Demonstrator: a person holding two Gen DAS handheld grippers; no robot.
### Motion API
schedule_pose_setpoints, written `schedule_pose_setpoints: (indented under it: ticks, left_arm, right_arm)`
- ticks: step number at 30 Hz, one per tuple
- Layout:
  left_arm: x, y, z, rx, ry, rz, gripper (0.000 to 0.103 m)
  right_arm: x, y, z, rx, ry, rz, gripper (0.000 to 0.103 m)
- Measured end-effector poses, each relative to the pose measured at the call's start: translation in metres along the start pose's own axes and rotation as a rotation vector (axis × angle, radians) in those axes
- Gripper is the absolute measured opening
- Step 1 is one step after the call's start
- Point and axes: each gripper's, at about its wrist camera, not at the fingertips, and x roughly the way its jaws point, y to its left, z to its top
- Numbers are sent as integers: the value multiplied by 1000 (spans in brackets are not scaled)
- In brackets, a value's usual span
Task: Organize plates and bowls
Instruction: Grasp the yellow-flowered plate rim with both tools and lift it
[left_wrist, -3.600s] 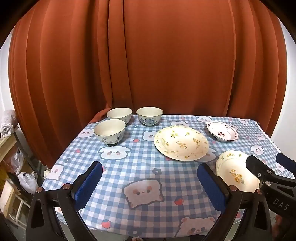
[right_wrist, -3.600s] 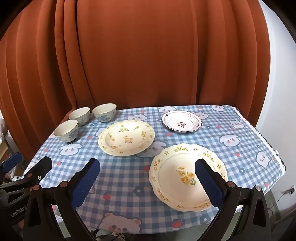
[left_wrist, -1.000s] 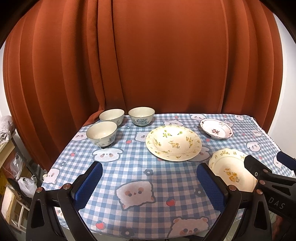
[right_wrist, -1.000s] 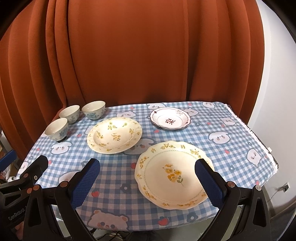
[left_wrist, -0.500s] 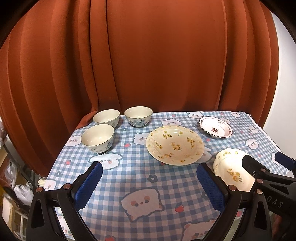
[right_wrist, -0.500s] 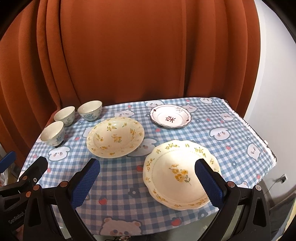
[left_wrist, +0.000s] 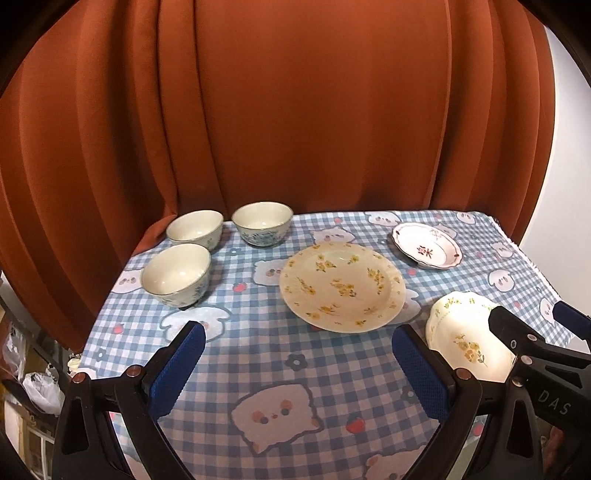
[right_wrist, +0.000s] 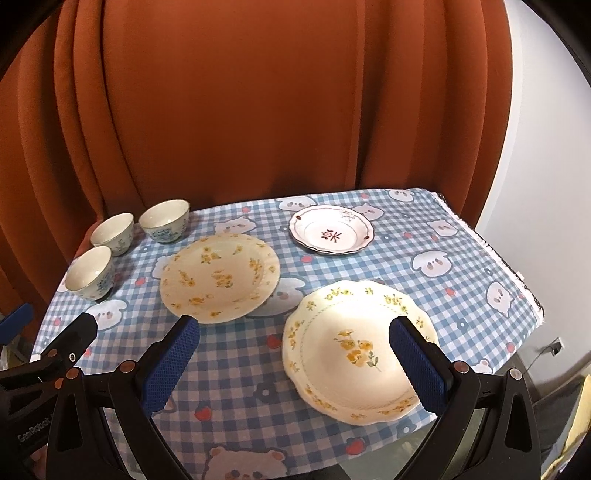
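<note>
My left gripper: jaws apart, empty. My right gripper: jaws apart, empty, above the scalloped plate. On the tabletop: three bowls far left, yellow-flowered plate centre, red-patterned dish behind.

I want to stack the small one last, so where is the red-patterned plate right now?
The red-patterned plate sits at the table's far right, near the orange curtain, behind the two yellow-flowered plates.
</note>
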Motion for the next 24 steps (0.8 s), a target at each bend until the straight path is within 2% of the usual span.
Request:
schedule_pose_setpoints:
  ticks: [10, 18, 24]
  left_arm:
    - [37, -68, 6, -27, 54, 31, 98]
    - [80, -128, -5, -71, 144, 60, 96]
    - [113, -157, -16, -149, 222, 63, 93]
  right_arm:
    - [44, -56, 12, -19, 37, 27, 102]
    - [93, -111, 17, -73, 104, 57, 98]
    - [135, -146, 13, -103, 183, 84, 97]
